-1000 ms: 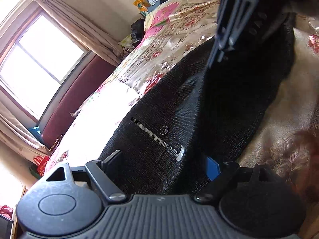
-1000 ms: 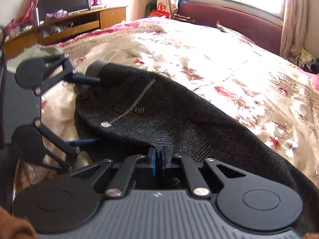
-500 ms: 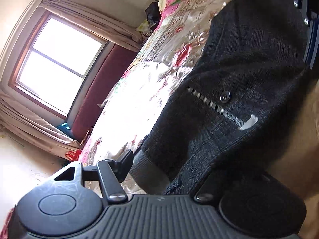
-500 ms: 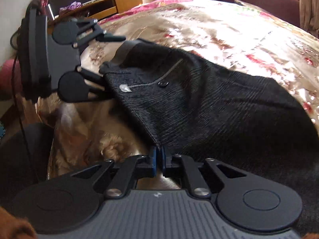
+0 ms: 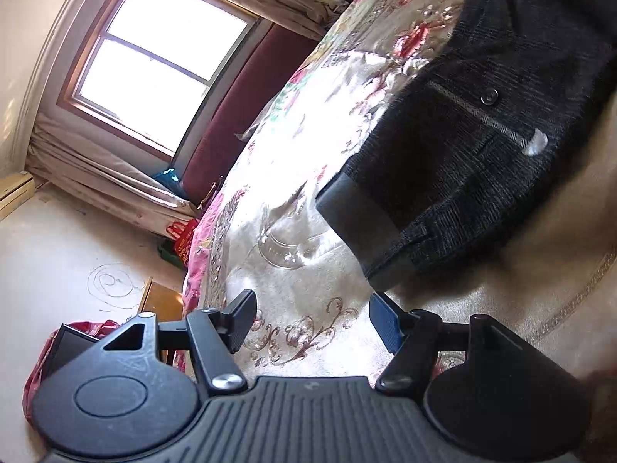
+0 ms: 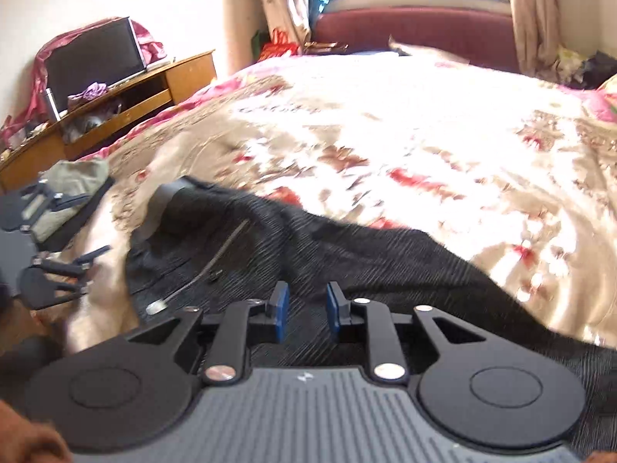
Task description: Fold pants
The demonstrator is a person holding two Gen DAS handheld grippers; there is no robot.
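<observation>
The dark grey pants (image 5: 482,135) lie on the floral bedspread (image 5: 308,177), waistband (image 5: 358,223) toward my left gripper. A buttoned back pocket faces up. My left gripper (image 5: 314,320) is open just short of the waistband, with only bedspread between its fingers. In the right wrist view the pants (image 6: 366,254) stretch from the left to the lower right. My right gripper (image 6: 306,312) hovers over them with its jaws opening, the blue pads (image 6: 279,312) apart and pinching nothing. The left gripper (image 6: 83,227) shows at the left edge, beside the waist.
A wooden desk (image 6: 185,73) with a dark screen stands beyond the bed's left edge. An olive cloth (image 6: 77,177) lies near the left gripper. A maroon seat (image 6: 416,31) and a curtained window (image 5: 154,58) lie at the far side. A red bag (image 5: 185,235) sits on the floor.
The left gripper has drawn back off the pants' waist, which was between its fingers. The right gripper, shut on the pants' edge before, has parted its jaws and let go.
</observation>
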